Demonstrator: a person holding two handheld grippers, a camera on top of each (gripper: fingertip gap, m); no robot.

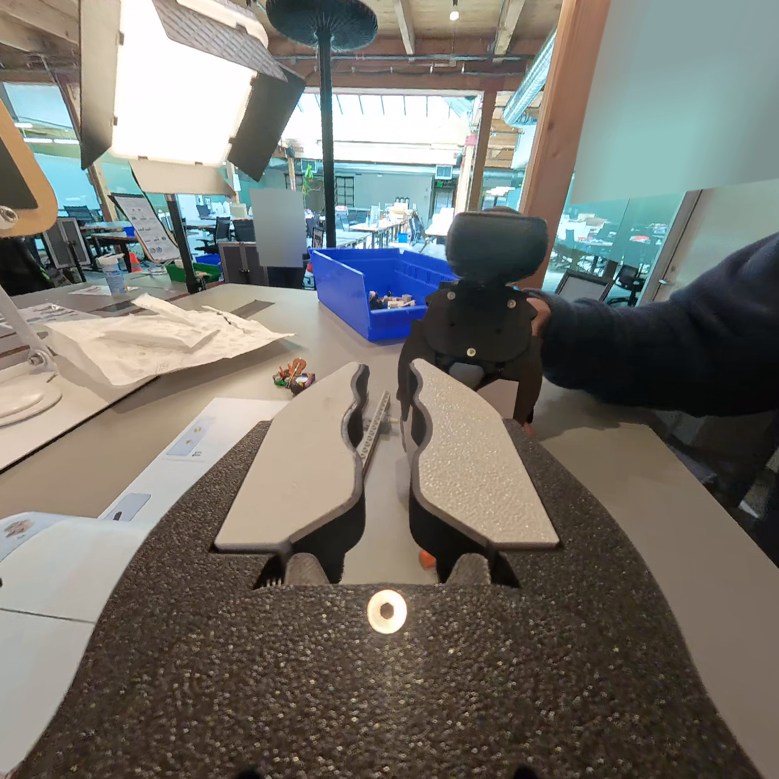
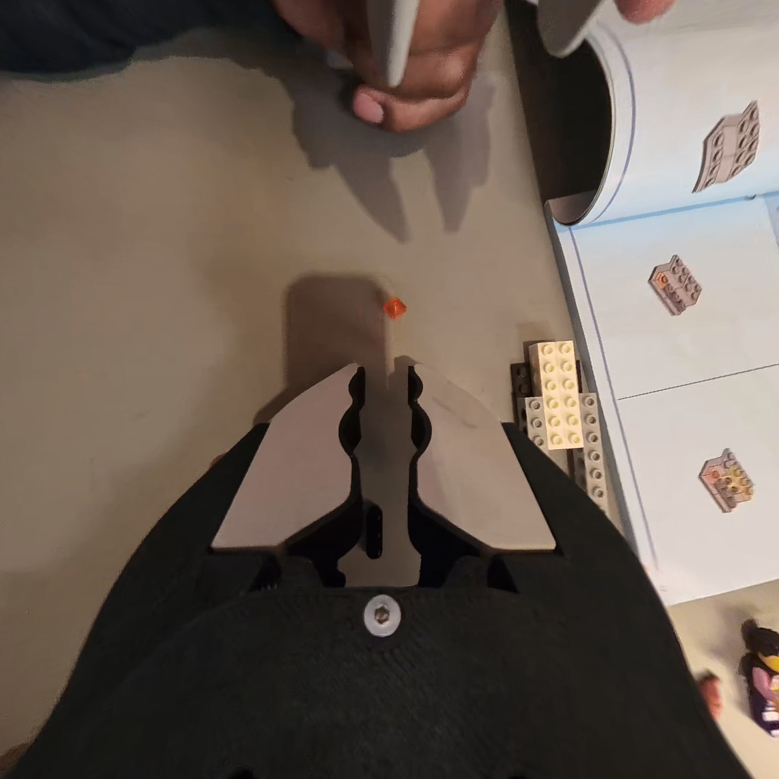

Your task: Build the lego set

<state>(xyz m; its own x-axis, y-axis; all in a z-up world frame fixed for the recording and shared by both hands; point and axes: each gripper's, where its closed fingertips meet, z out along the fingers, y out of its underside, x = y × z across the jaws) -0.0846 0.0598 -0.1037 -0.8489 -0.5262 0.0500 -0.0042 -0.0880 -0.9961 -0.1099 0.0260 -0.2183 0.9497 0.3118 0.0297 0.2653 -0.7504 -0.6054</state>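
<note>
Right wrist view: right gripper [image 2: 383, 371] jaws apart, empty; small orange stud [image 2: 395, 309] lies just ahead, slightly right. Left gripper [image 1: 385, 379] jaws apart around a grey perforated beam [image 1: 376, 425], contact unclear.

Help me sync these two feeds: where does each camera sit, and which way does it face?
Left wrist view: on the left tool, low, facing across the table to a blue bin; the right tool and a sleeved arm show.
Right wrist view: on the right tool, facing straight down at the table; a hand shows at the top.
Shared: a small orange piece, the brick assembly, the instruction booklet.
</note>
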